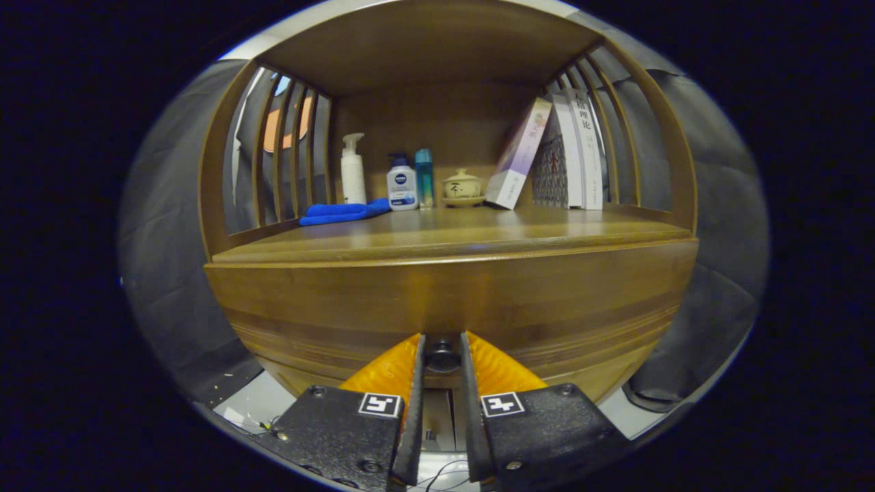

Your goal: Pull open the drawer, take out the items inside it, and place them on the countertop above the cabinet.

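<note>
A wooden cabinet fills the space ahead of me. Its drawer front (451, 301) is a wide brown panel just under the countertop (478, 236). A small dark round knob (443, 357) sits low on that panel, between my fingertips. My gripper (443, 347) is shut on the knob, with one finger against each side of it. The drawer's inside is hidden behind the front panel.
At the back of the countertop lie a folded blue cloth (342, 212), a white pump bottle (353, 171), a white lotion bottle (402, 184), a teal bottle (424, 176) and a lidded ceramic pot (463, 186). Books (567, 150) lean at the right. Slatted wooden sides and a roof enclose the shelf.
</note>
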Available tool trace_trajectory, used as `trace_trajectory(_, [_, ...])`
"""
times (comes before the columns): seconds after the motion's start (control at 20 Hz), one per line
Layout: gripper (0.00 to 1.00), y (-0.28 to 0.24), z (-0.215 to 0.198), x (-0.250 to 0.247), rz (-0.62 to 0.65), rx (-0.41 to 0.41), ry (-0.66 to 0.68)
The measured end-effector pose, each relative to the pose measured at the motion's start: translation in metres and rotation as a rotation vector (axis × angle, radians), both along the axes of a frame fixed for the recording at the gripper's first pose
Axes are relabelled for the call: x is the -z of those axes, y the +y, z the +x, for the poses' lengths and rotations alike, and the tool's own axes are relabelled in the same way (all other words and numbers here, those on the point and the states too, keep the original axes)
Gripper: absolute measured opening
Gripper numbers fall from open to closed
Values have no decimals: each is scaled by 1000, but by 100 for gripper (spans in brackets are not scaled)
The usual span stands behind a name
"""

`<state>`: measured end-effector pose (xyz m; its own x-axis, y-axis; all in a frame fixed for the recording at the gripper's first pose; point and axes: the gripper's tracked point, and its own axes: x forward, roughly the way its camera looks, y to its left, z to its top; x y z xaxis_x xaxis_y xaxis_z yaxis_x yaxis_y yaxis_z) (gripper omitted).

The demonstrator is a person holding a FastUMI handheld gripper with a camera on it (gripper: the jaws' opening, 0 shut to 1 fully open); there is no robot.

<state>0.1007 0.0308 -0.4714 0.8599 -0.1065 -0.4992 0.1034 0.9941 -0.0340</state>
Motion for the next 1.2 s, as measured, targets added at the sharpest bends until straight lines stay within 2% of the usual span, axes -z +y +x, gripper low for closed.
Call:
trace_trajectory(0.15, [25,1,-3,0,22,14,27])
trace_trajectory(0.35, [21,-1,-10,0,45,-7,46])
trace_trajectory(0.8, [21,1,-76,-15,0,-61,60])
trace_trajectory(1.2, [21,6,-131,-21,55,-101,79])
